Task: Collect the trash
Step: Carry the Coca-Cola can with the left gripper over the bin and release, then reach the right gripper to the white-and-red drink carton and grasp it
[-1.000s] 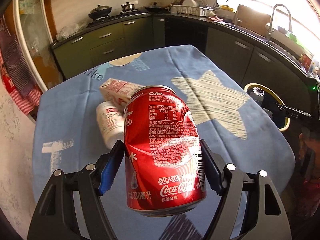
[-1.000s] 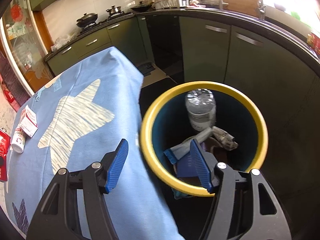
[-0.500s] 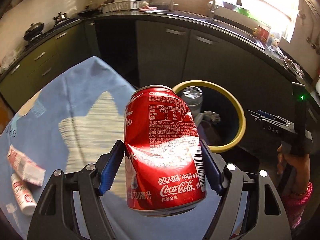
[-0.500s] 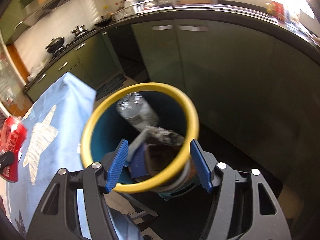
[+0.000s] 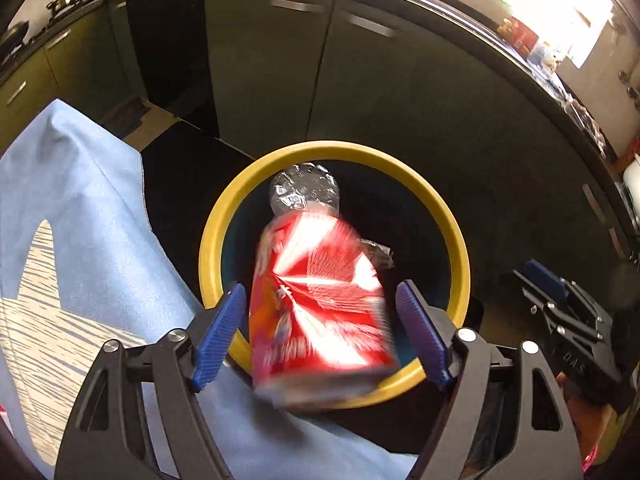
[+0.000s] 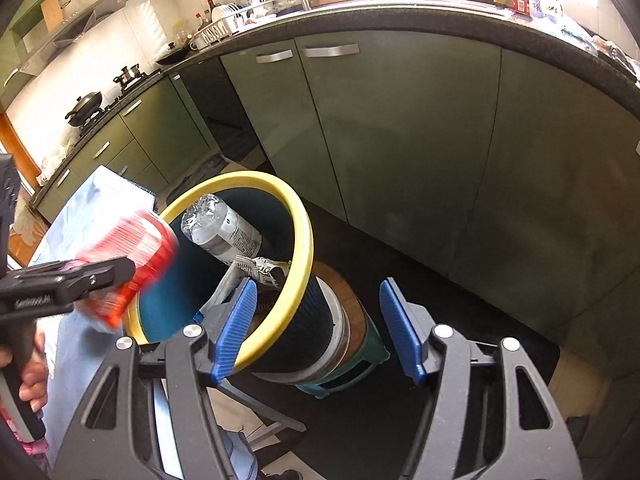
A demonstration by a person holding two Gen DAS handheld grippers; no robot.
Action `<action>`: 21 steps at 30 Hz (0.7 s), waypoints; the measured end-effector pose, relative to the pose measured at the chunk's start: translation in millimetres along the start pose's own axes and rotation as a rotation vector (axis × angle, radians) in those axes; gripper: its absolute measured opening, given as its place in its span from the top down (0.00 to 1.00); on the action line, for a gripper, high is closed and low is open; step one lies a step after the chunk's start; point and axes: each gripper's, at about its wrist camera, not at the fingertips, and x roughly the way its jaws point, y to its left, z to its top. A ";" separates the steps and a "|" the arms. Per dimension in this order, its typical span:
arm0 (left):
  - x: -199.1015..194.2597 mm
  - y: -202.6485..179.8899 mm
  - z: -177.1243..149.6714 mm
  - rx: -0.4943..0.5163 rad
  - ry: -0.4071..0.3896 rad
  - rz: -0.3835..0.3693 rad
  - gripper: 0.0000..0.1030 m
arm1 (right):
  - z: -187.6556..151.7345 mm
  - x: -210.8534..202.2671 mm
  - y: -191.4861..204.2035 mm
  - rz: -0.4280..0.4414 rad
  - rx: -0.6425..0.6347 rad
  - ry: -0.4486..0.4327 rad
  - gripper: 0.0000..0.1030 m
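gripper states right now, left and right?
Left gripper: fingers just opened, clear of the blurred crushed red soda can over the yellow-rimmed bin.
Right gripper: open, holding nothing.

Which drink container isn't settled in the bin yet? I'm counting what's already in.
The red can, blurred between the just-opened left gripper pads over the bin; the clear bottle already lies inside.
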 end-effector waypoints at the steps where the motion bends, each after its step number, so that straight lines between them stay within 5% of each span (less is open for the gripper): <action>1: -2.9 1.6 -0.3 -0.010 -0.015 -0.002 0.22 | -0.8 0.6 1.0 0.003 -0.003 0.003 0.41; 10: -84.0 47.8 -38.5 -0.082 -0.204 0.021 0.15 | 0.2 -1.0 26.3 0.023 -0.050 0.005 0.41; 21: -222.6 173.6 -151.4 -0.303 -0.449 0.144 0.12 | -4.5 -9.1 118.0 0.114 -0.200 0.020 0.41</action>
